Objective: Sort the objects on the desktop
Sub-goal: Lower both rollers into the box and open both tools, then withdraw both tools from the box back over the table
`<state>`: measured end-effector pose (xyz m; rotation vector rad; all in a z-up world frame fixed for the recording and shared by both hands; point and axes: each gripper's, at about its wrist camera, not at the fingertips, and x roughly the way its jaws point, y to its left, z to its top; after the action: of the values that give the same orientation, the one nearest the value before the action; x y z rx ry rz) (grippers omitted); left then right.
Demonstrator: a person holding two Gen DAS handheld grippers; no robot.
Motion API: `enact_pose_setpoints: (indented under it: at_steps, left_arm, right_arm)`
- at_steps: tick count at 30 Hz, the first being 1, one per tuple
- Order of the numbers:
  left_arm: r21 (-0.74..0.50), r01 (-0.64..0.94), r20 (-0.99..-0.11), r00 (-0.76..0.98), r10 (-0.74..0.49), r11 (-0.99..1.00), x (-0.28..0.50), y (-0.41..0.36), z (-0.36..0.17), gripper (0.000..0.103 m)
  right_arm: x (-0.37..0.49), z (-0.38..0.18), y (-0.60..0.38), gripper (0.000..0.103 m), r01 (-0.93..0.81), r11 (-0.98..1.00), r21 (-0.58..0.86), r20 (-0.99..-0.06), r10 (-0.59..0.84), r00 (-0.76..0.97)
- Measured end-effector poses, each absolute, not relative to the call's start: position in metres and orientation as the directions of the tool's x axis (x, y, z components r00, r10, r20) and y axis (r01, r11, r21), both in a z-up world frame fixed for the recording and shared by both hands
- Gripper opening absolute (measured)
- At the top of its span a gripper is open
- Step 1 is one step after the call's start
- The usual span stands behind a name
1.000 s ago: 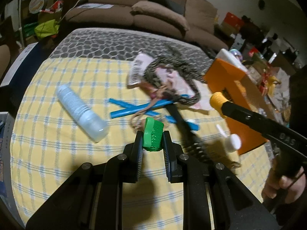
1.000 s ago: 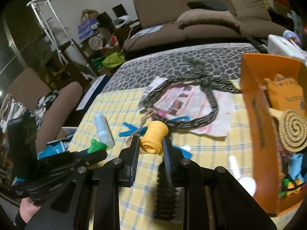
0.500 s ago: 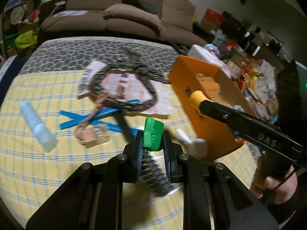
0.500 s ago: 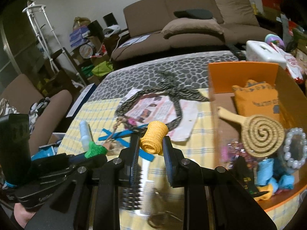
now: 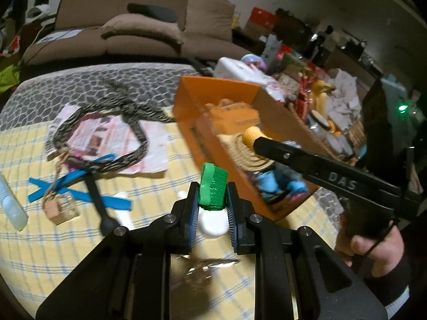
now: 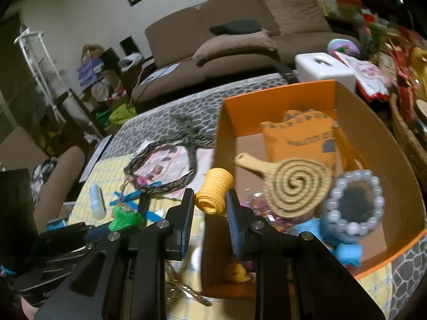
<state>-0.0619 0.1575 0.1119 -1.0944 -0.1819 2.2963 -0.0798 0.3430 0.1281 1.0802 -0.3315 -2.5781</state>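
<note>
My left gripper (image 5: 212, 200) is shut on a green mesh roll (image 5: 213, 190) above the yellow checked tablecloth, left of the orange box (image 5: 192, 112). My right gripper (image 6: 210, 205) is shut on a yellow mesh roll (image 6: 214, 190) over the box's near left wall (image 6: 221, 144); it also shows in the left wrist view (image 5: 252, 136). The box holds a woven spiral fan (image 6: 296, 184), an orange pouch (image 6: 304, 138), a bead-framed mirror (image 6: 355, 202) and blue pieces. The left gripper with the green roll (image 6: 124, 218) shows at the lower left of the right wrist view.
On the cloth lie a patterned strap over a leaflet (image 5: 106, 133), blue strips (image 5: 80, 197), a black brush handle (image 5: 98, 205), a clear bottle (image 5: 10, 208), a small tag (image 5: 60, 209), a white spoon (image 5: 210, 224) and keys (image 5: 202, 269). Clutter stands right of the box.
Both grippers have swung right, toward the orange box, each holding its roll. The right gripper with the yellow roll now hangs over the box's edge.
</note>
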Motion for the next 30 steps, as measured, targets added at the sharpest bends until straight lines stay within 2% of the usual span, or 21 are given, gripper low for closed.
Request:
enact_pose_setpoints:
  at_steps: [9, 17, 20, 25, 30]
  left_arm:
    - [-0.353, -0.502, -0.650, -0.476, 0.593, -0.790, -0.063, 0.208, 0.116, 0.018]
    - [-0.352, -0.485, -0.657, -0.480, 0.580, -0.800, -0.080, 0.236, 0.106, 0.020]
    - [-0.388, -0.462, -0.652, -0.473, 0.592, -0.797, -0.088, 0.234, 0.102, 0.032]
    - [-0.413, -0.433, -0.644, -0.483, 0.593, -0.801, -0.094, 0.222, 0.102, 0.036]
    - [-0.436, -0.407, -0.620, -0.510, 0.596, -0.802, -0.094, 0.203, 0.109, 0.052]
  right_arm:
    - [-0.075, 0.121, 0.386, 0.024, 0.123, -0.919, 0.376, -0.650, -0.356, -0.671]
    - [-0.073, 0.113, 0.405, 0.027, 0.065, -0.913, 0.404, -0.660, -0.340, -0.670]
    - [-0.072, 0.112, 0.412, 0.028, 0.054, -0.911, 0.410, -0.656, -0.335, -0.677]
    - [-0.072, 0.113, 0.416, 0.034, 0.040, -0.909, 0.415, -0.650, -0.328, -0.686]
    - [-0.073, 0.114, 0.417, 0.044, 0.038, -0.910, 0.412, -0.649, -0.323, -0.689]
